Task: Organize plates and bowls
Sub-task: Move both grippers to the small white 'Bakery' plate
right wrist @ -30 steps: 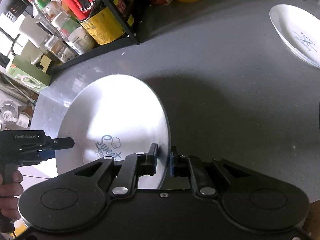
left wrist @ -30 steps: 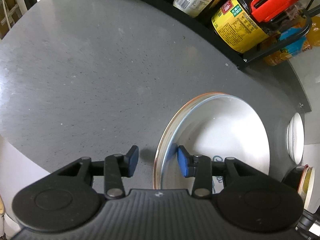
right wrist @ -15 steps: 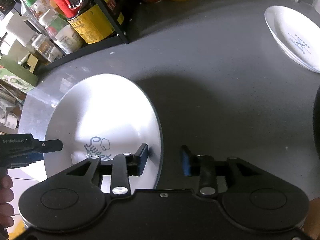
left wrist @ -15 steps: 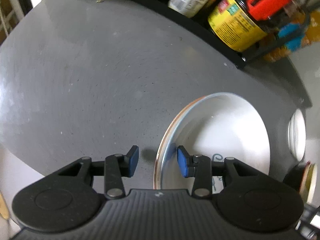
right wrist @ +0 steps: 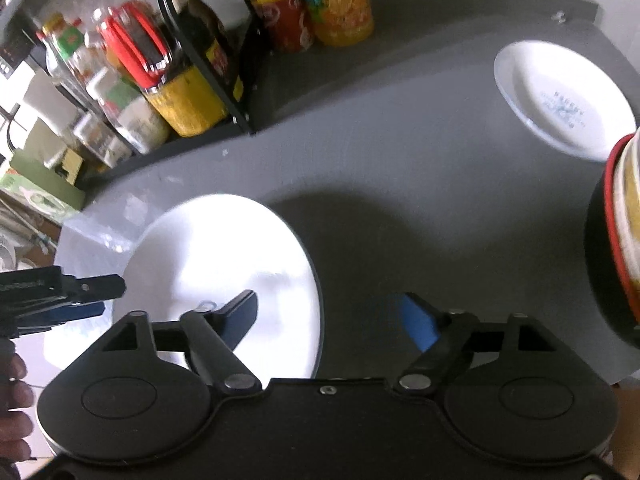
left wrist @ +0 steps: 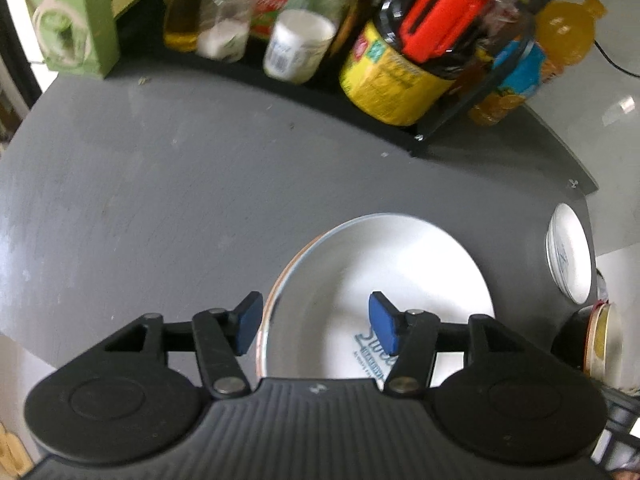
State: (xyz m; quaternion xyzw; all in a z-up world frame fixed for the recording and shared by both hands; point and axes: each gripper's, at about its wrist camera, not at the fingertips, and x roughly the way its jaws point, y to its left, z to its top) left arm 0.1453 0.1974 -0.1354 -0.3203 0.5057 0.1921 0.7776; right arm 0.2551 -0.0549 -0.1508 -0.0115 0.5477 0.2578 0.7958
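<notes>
Both our grippers, left [left wrist: 316,322] and right [right wrist: 332,320], are spread wide, the big white plate [left wrist: 400,280] lying free at lower centre. Next up, probably the smaller plate [right wrist: 560,96], upper right.

A black wire rack [left wrist: 452,120] along the back of the grey worktop [left wrist: 160,200] holds bottles and jars, among them a yellow-labelled jar [left wrist: 390,80] with a red lid. An orange juice bottle [right wrist: 340,0] and a red can [right wrist: 280,8] stand beside the rack, and a green carton [left wrist: 68,20] stands at its other end.

Both my wrist cameras look steeply down from close above the grey tabletop [left wrist: 160,184]; both share the large white plate [left wrist: 400,272], far bottle rack [right wrist: 236,112] and small plate [right wrist: 560,96].
</notes>
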